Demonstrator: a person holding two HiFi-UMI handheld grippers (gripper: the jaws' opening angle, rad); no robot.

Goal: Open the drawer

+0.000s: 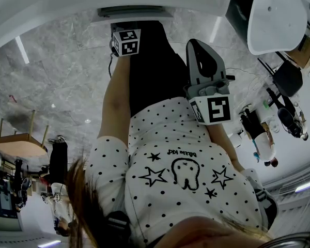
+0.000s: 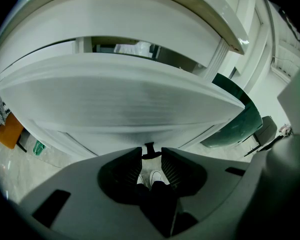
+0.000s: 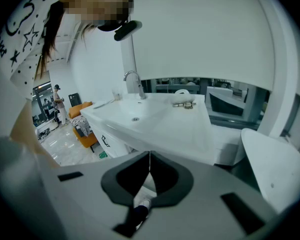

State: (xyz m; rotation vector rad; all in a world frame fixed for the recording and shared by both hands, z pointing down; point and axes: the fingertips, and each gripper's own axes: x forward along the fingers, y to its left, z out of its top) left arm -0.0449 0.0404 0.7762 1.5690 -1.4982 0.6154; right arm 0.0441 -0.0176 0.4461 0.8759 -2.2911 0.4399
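In the left gripper view a white drawer front (image 2: 130, 101) fills the scene, under a white counter edge (image 2: 155, 14). Its small black handle (image 2: 149, 149) sits right at the tips of my left gripper (image 2: 151, 156). The jaws stand open with a gap, and the pads do not press on the handle. A dark slit (image 2: 125, 48) shows above the drawer front. In the right gripper view my right gripper (image 3: 149, 159) is shut with nothing in it, aimed at a white sink vanity (image 3: 155, 121). In the head view both marker cubes show, the left cube (image 1: 126, 41) and the right cube (image 1: 214, 109).
The person's dotted shirt (image 1: 181, 159) and black trousers (image 1: 150, 66) fill the head view. A faucet (image 3: 133, 81) stands on the vanity, and a black handle (image 3: 105, 141) is on its cabinet. A white chair (image 3: 277, 166) is at the right and an orange seat (image 3: 85, 129) at the left.
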